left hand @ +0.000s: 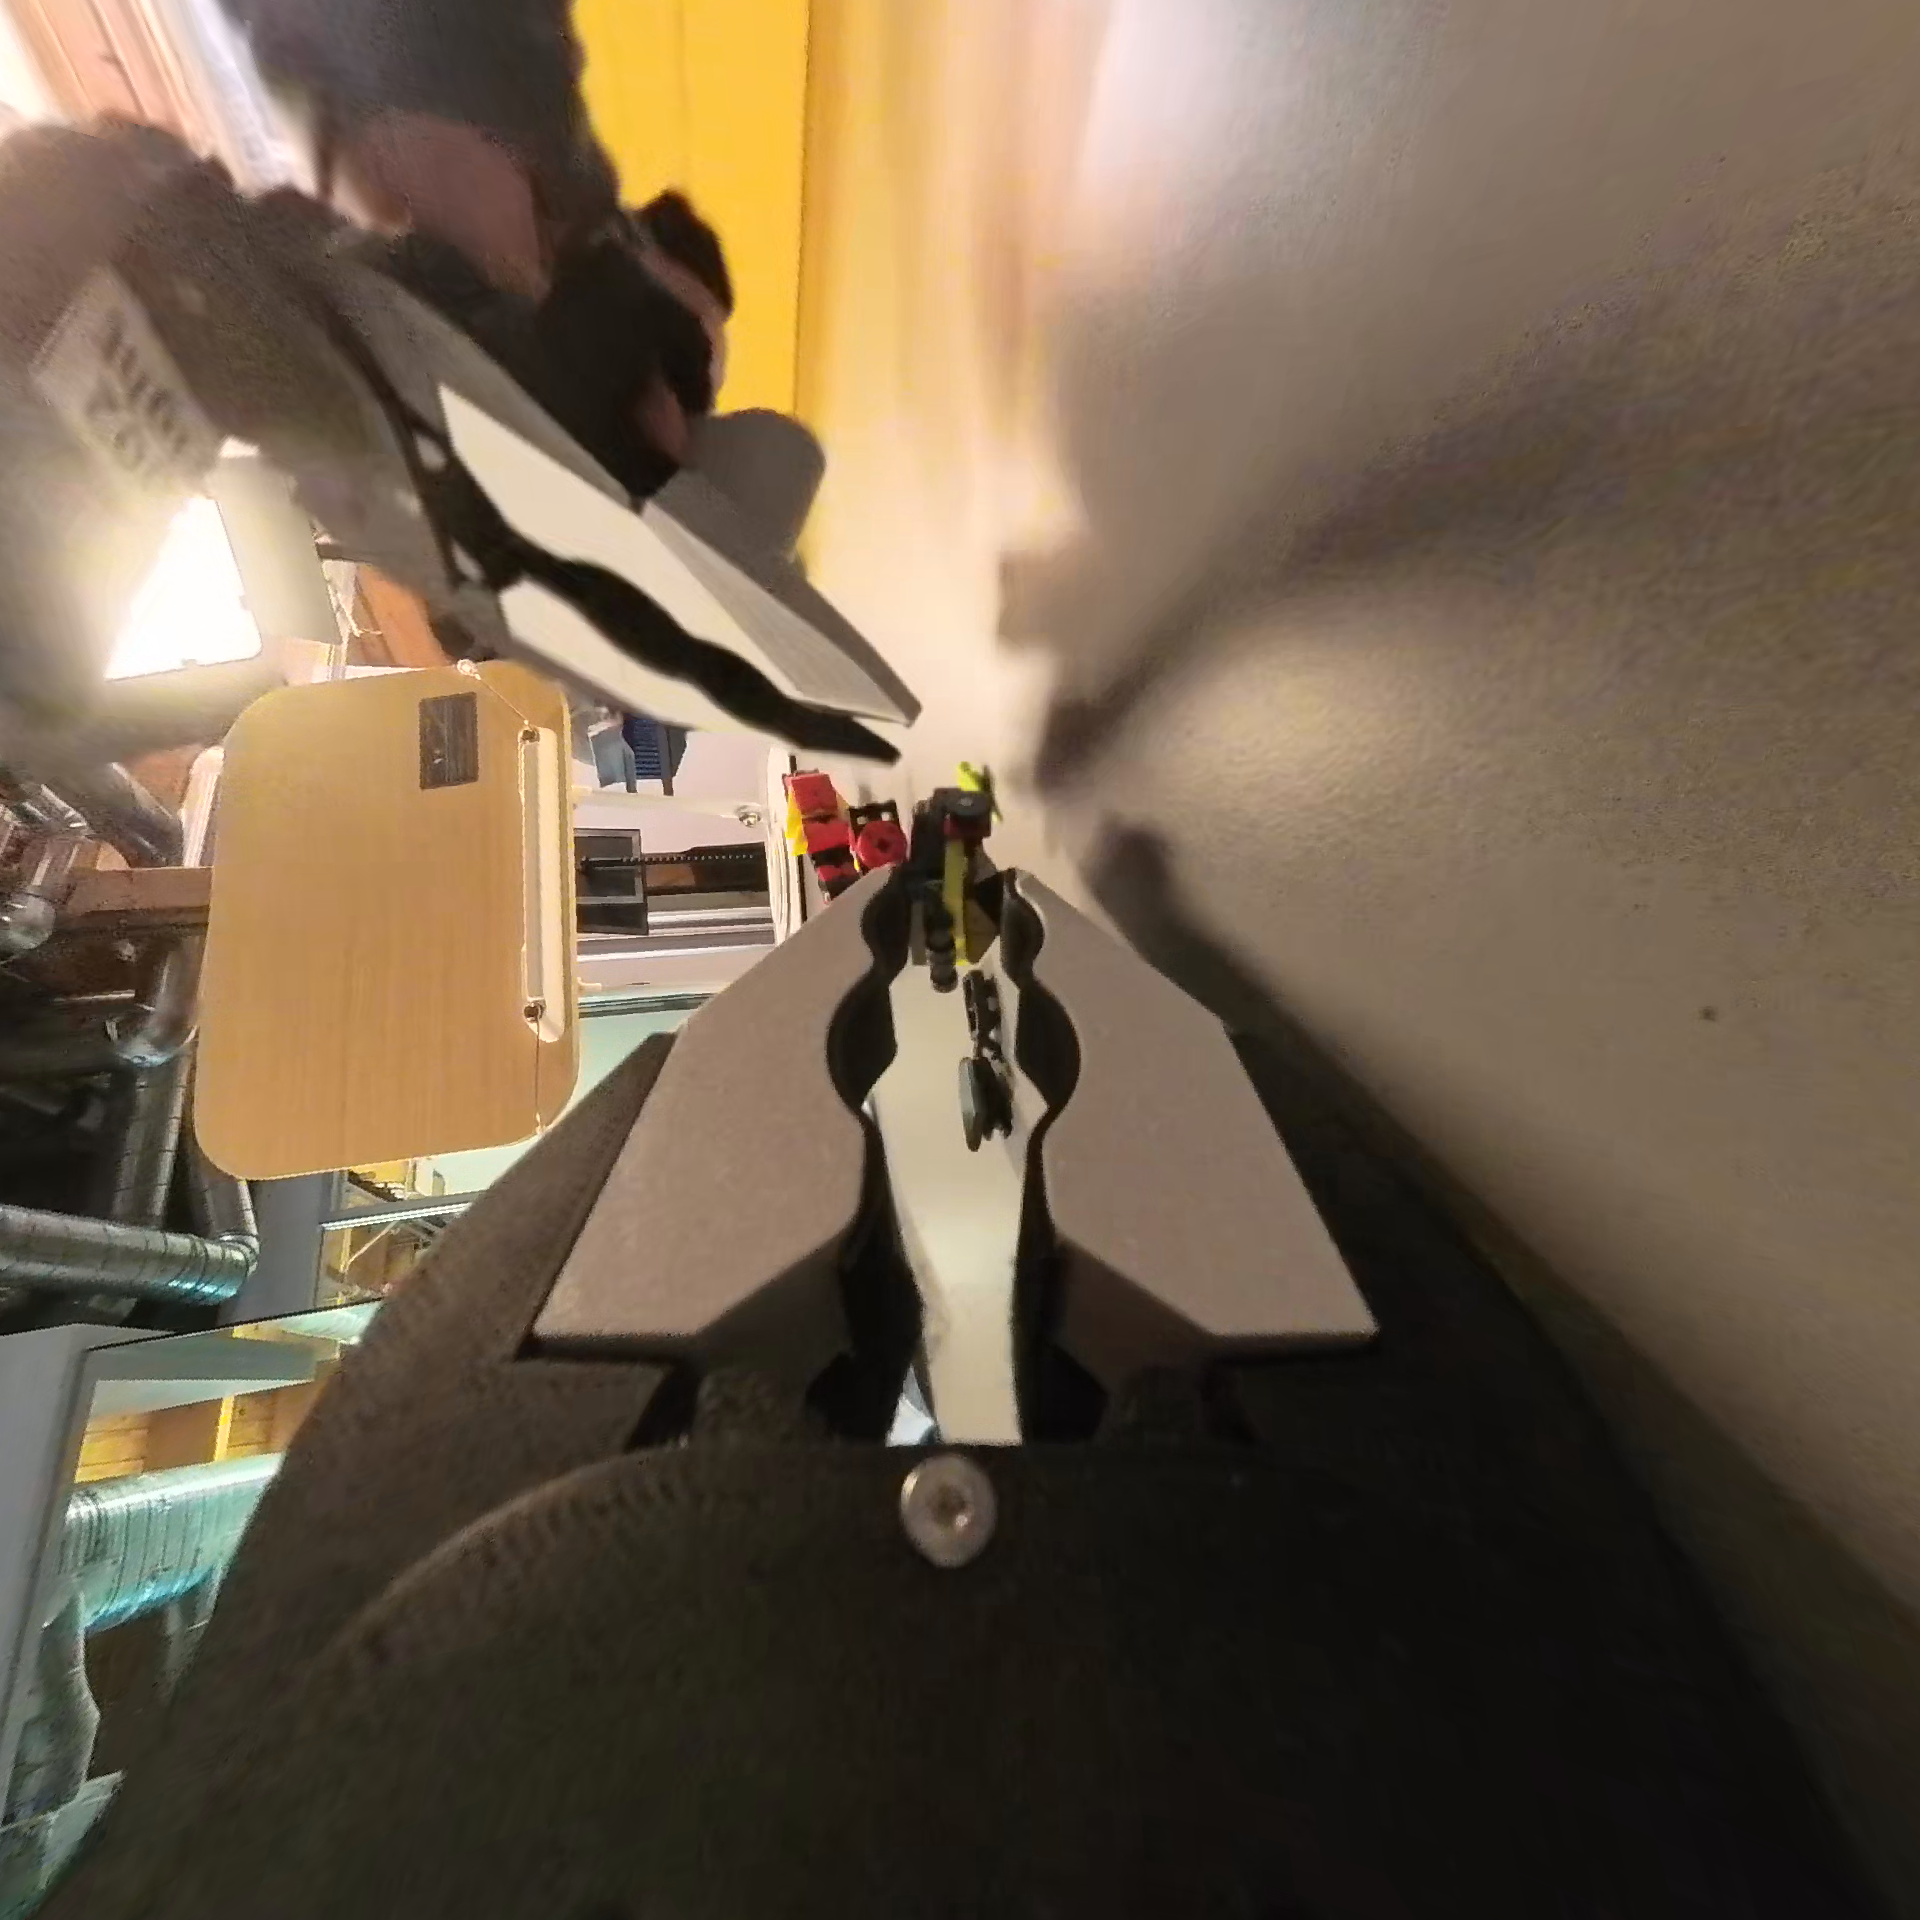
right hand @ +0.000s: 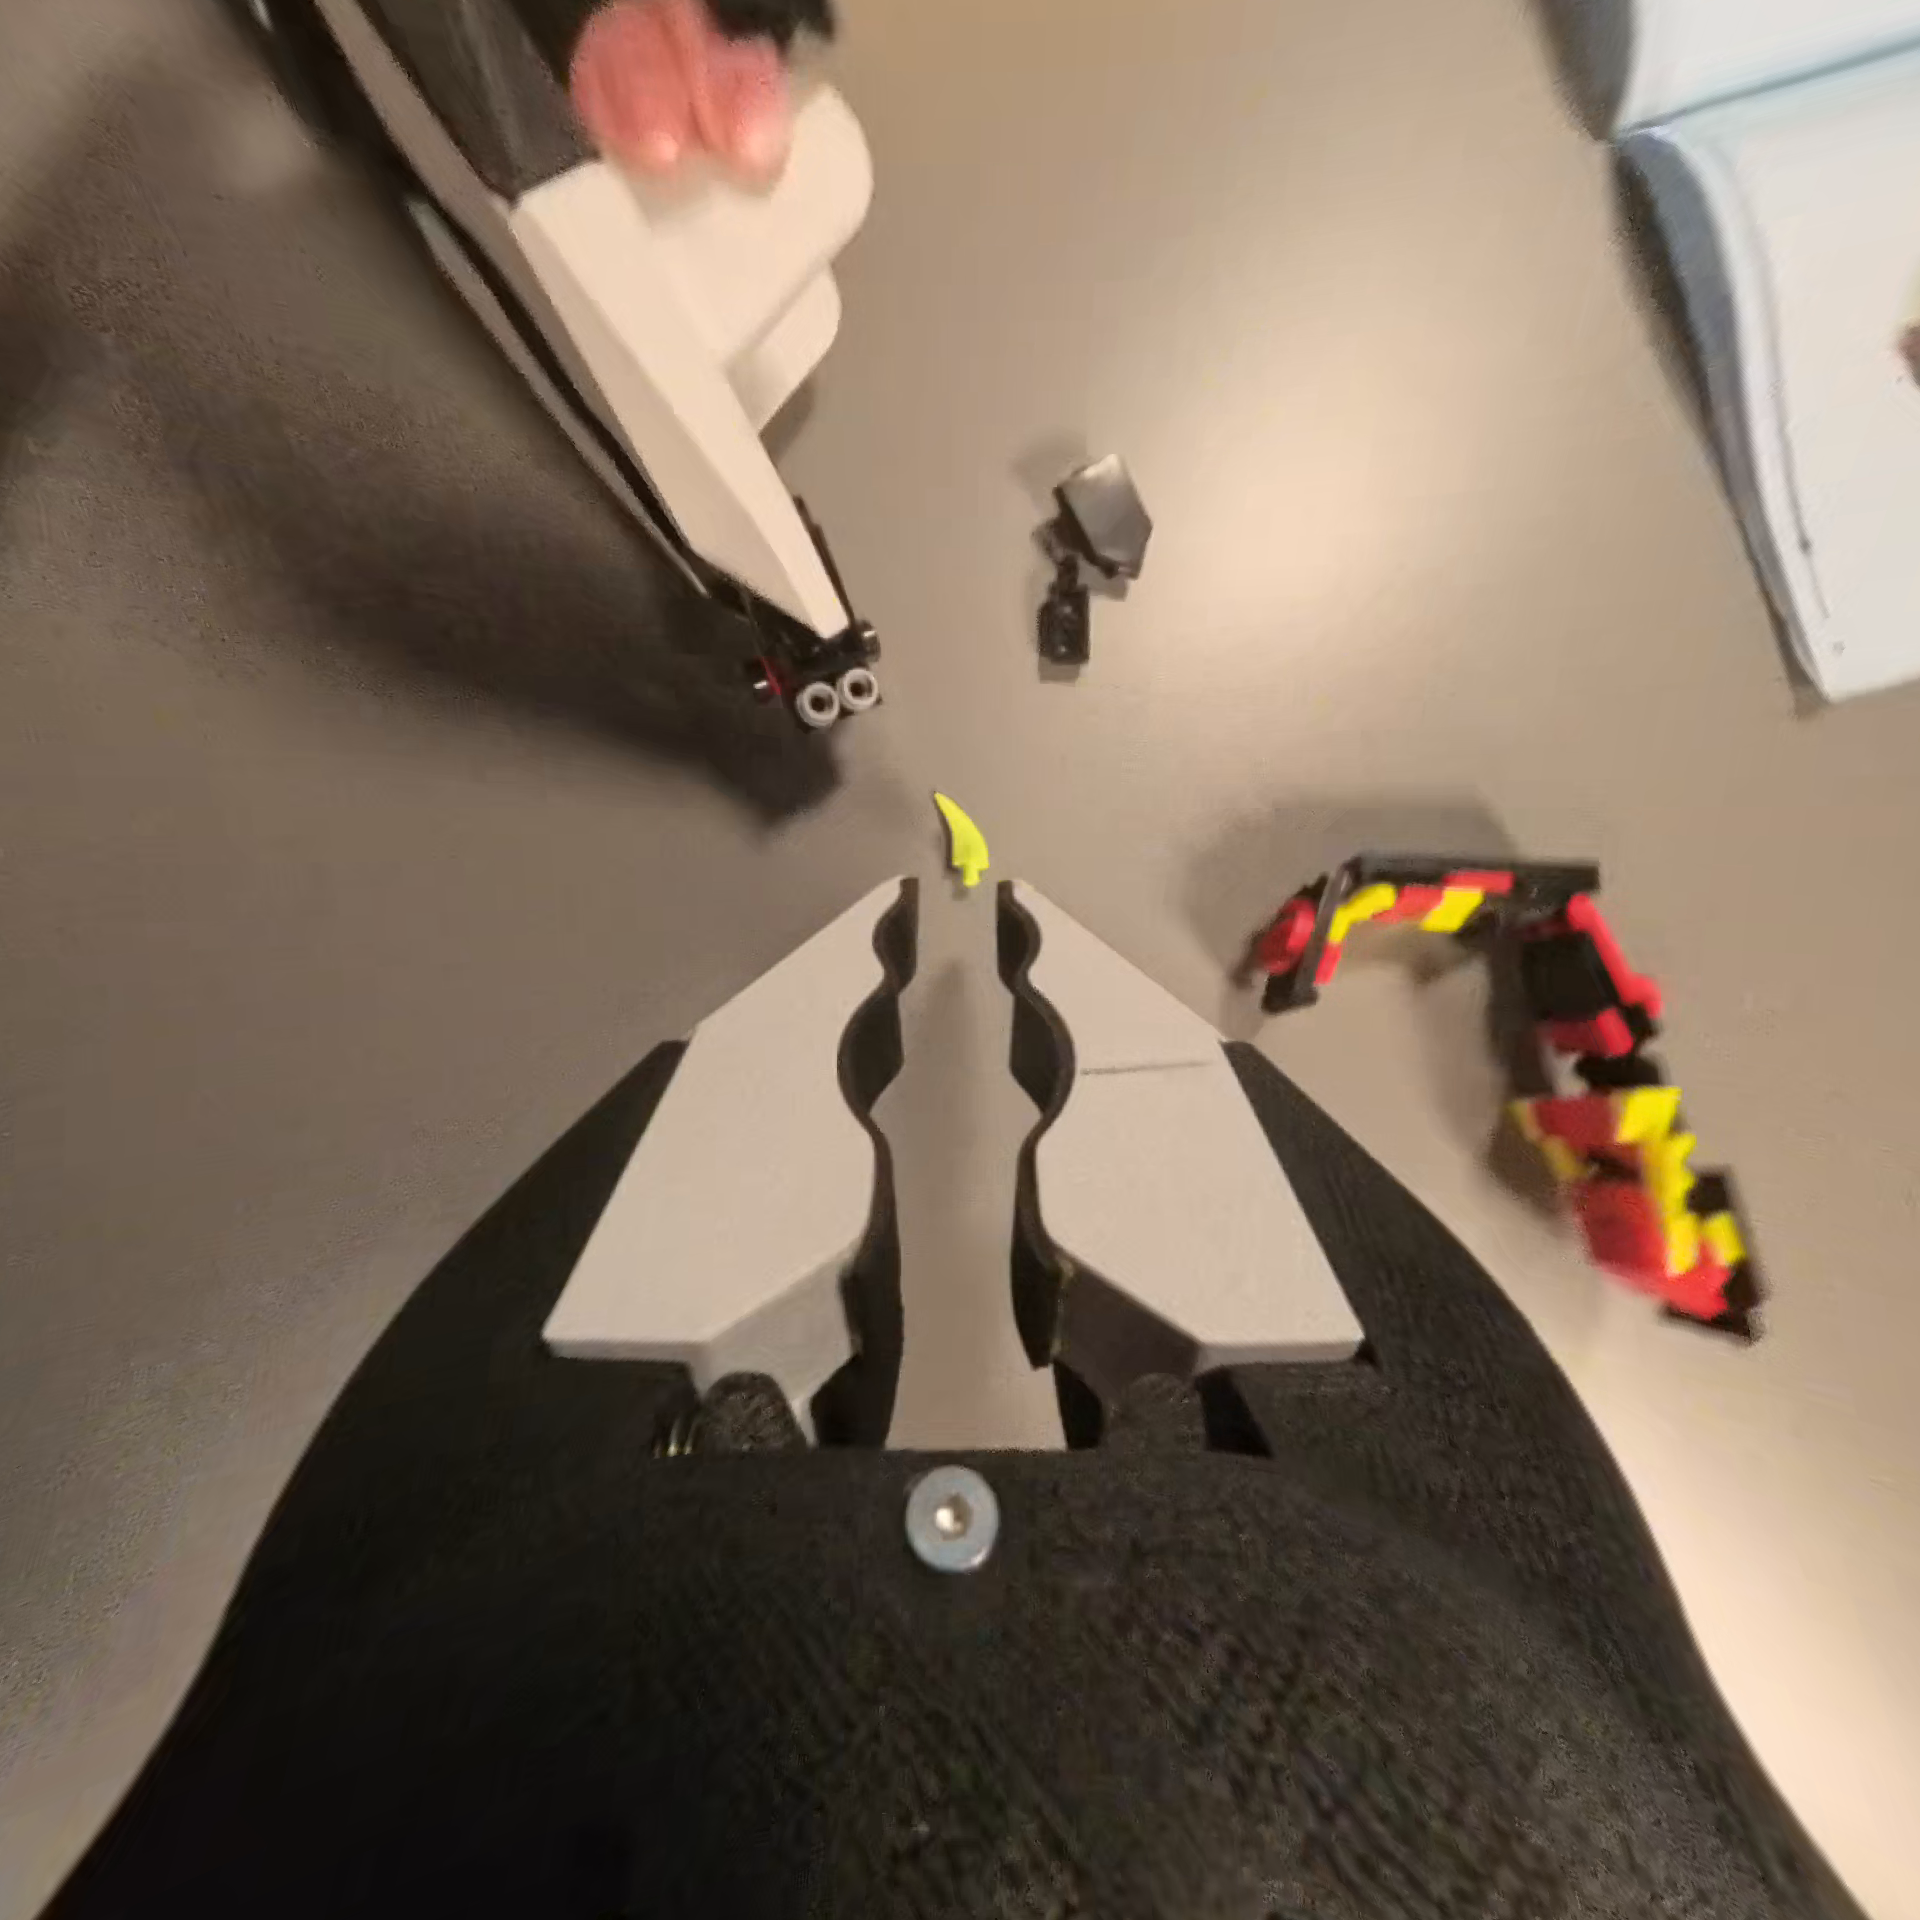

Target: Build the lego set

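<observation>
Your left tongs (left hand: 951, 914) pinch a small black assembly (right hand: 821, 681) at the tips — your right tongs (right hand: 958, 883) stand slightly parted, empty, just beside that assembly.

Warm indoor light; the matte beige tabletop (right hand: 1351, 416) carries soft dark shadows. Motion blur smears both wide-angle views, strongest and warped towards the edges.

White tag (left hand: 114, 374): writing blurred; nothing else legible

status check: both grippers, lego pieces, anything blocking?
Left gripper shut on black lego sub-assembly. Right gripper open, just short of lime claw piece on table. Red-yellow-black build off to the side; path clear.
</observation>
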Motion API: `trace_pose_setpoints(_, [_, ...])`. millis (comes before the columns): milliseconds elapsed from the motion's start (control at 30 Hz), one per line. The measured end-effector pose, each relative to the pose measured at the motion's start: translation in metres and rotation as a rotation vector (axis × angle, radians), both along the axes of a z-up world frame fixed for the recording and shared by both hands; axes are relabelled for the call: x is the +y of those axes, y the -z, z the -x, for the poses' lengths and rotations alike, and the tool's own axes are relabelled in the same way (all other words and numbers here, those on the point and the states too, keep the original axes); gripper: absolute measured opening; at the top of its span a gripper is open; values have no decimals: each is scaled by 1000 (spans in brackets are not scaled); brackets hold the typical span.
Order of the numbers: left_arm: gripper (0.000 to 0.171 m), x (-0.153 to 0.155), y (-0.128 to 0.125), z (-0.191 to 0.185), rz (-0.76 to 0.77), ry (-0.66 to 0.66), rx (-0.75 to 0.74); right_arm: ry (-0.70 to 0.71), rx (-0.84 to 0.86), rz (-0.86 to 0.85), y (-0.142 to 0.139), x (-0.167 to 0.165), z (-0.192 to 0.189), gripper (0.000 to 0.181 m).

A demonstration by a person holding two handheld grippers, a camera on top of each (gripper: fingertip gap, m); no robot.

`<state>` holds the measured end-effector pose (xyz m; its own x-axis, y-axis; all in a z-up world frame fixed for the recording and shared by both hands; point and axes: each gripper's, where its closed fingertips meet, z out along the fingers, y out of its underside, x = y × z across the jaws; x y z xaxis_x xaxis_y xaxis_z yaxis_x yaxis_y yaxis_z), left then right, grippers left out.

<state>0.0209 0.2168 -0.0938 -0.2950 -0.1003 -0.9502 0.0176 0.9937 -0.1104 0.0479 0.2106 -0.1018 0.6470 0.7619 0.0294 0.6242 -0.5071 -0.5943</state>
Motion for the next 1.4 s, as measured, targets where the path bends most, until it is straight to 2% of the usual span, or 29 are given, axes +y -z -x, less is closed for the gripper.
trace_pose_setpoints(200, [16,7,-1,11,4,-4,7,-233,-229,273,12,13,16,14])
trace_pose_setpoints(300, [16,7,1,17,7,-4,13,-306,-421,271,19,14,7,8])
trace_pose_setpoints(367, [16,6,3,18,4,-2,16,-303,-473,290,21,12,2,0])
trace_pose_setpoints(433, [16,4,5,19,7,1,19,-278,-450,284,21,10,4,0])
trace_pose_setpoints(533, [16,3,6,20,9,3,23,-154,-371,216,20,15,0,0])
trace_pose_setpoints(700, [16,2,8,15,12,0,25,54,-108,136,6,17,-17,0])
trace_pose_setpoints(767, [16,2,9,12,18,0,30,85,-35,122,-2,18,-23,11])
trace_pose_setpoints(900, [16,1,9,3,24,-3,29,61,-68,105,0,19,-32,15])
trace_pose_setpoints(933, [16,0,9,1,24,-4,29,63,-76,121,3,19,-31,11])
trace_pose_setpoints(1000, [16,-1,9,-2,24,-9,30,124,-59,199,9,17,-26,7])
trace_pose_setpoints(1067, [16,-4,9,-4,27,-12,35,196,-42,288,16,11,-23,12])
trace_pose_setpoints(1267, [16,-11,12,-7,41,-13,45,332,19,213,17,17,-19,13])
trace_pose_setpoints(1400, [16,-11,12,-8,44,-14,48,369,36,181,17,23,-19,14])
